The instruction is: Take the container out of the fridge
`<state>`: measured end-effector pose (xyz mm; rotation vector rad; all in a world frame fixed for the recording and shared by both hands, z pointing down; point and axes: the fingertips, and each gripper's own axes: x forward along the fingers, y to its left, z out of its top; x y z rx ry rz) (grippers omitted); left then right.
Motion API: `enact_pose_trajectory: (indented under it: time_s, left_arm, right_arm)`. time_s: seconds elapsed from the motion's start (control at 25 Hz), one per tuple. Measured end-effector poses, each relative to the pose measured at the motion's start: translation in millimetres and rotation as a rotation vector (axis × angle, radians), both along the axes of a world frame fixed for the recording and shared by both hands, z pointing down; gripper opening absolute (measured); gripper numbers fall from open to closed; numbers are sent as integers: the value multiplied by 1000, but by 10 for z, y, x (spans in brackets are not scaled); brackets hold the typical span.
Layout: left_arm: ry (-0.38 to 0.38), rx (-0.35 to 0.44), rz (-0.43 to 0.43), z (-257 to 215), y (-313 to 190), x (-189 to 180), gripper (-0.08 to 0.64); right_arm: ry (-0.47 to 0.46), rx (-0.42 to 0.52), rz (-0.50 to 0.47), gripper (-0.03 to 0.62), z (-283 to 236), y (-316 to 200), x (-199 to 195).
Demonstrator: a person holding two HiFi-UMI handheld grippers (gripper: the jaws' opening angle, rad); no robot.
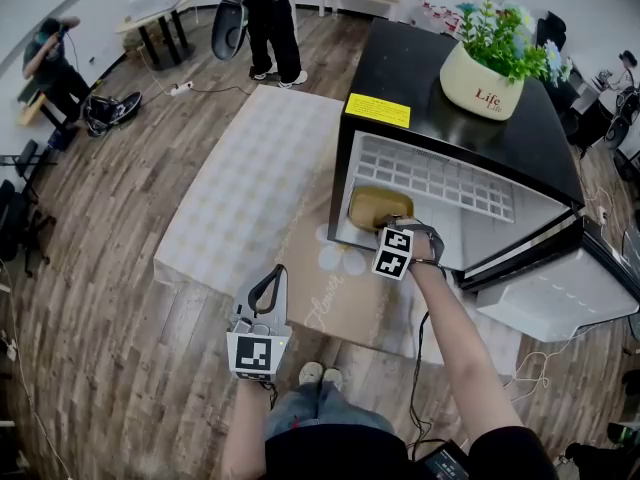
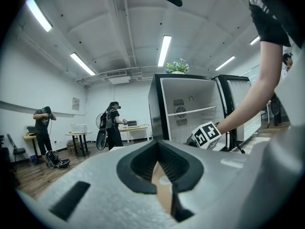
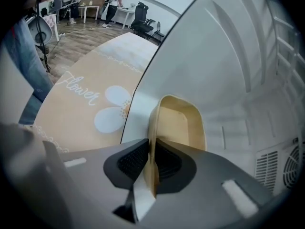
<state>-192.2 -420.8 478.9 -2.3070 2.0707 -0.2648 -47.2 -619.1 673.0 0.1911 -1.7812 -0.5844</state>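
Tan oval plastic container (image 1: 378, 206) sits inside the open black mini fridge (image 1: 450, 98), on its white floor. Right hand-held gripper (image 3: 151, 163) is clamped on the container's near wall. Left hand-held gripper (image 2: 164, 175) is closed, empty, outside the fridge.

Top (image 1: 505, 450): black, short sleeves
Trousers (image 1: 318, 408): blue jeans
Shoes (image 1: 321, 374): pale
Left gripper (image 1: 268, 279): grey body, black pads, white cube with black square markers
Right gripper (image 1: 397, 226): same marker cube
Cable (image 1: 419, 363): black, thin, runs to waist
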Motion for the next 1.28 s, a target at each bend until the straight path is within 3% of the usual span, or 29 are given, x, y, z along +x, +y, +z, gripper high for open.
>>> enact_pose_trajectory:
  time_s: [0.24,0.56,0.72,0.96,1.28]
  left_arm:
    - [6,5,-1,-24,43,-3,5]
    - [23,23,51,-87,52,170,5]
    - [32,34,84,-123,45,300,5]
    - [34,61,136,-246,19,493,5]
    - [46,104,194,-421,-31,751,5]
  right_arm:
    - [-29,-26,17,20,-45,95,47]
    - [-226,-86,97,18,-310,492,78]
    - [-401,-96,160,17,-610,771,108]
    - [-767,-130,250,17,-1247,1222,209]
    - [-1149,-133,377,17,-1978,1541,617]
